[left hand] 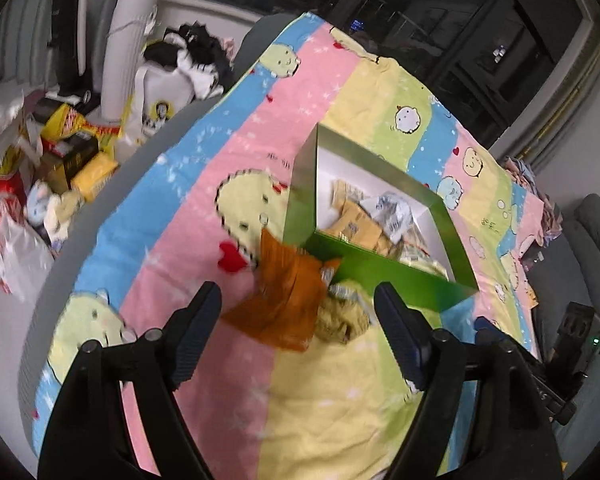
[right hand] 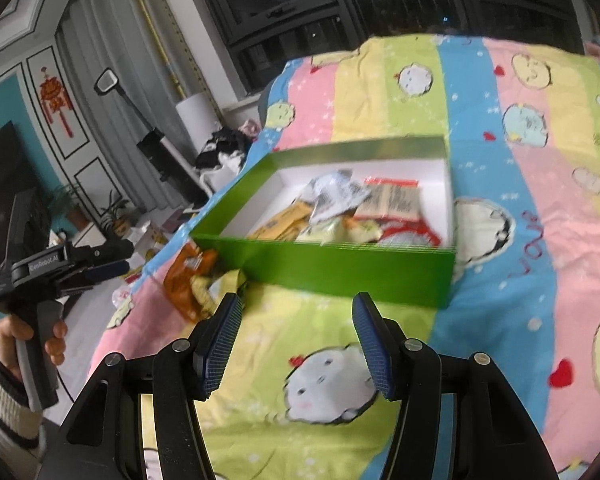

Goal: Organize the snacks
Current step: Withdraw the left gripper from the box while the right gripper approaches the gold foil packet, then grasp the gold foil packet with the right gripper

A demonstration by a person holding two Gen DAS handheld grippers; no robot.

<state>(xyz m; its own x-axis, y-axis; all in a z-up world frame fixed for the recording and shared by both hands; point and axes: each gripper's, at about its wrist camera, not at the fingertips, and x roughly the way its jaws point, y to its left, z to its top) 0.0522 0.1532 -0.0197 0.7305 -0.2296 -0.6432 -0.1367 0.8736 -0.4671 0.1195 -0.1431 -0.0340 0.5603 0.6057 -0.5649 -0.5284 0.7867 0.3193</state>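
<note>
Take the green box (left hand: 384,276) as your landmark: it sits open on the striped cartoon blanket (left hand: 204,184) with several packets already inside, and two snacks are left outside, touching its near-left corner — an orange packet (left hand: 284,300) and a pale yellow-green one (left hand: 342,318) tucked just beside it.

Your left gripper (left hand: 298,314) hangs just short of that pair, its fingers spread wide with nothing between the pads. Your right gripper (right hand: 298,340) waits in front of the box's near wall, jaws roughly half apart and empty too.

For the pick, bring the left fingers down astride the orange packet alone; the yellow-green one partly overlaps it (motion blur makes the overlap hard to judge), so bite the free outer edge away from the box. Pinch the crimped seam rather than the puffed middle, lift clear of the wall, then drop it into the open left end of the box.

Readable writing is scarce — the left gripper's body, in the right wrist view, seems to read "GenRobot.AI". The packet labels are too blurred.
</note>
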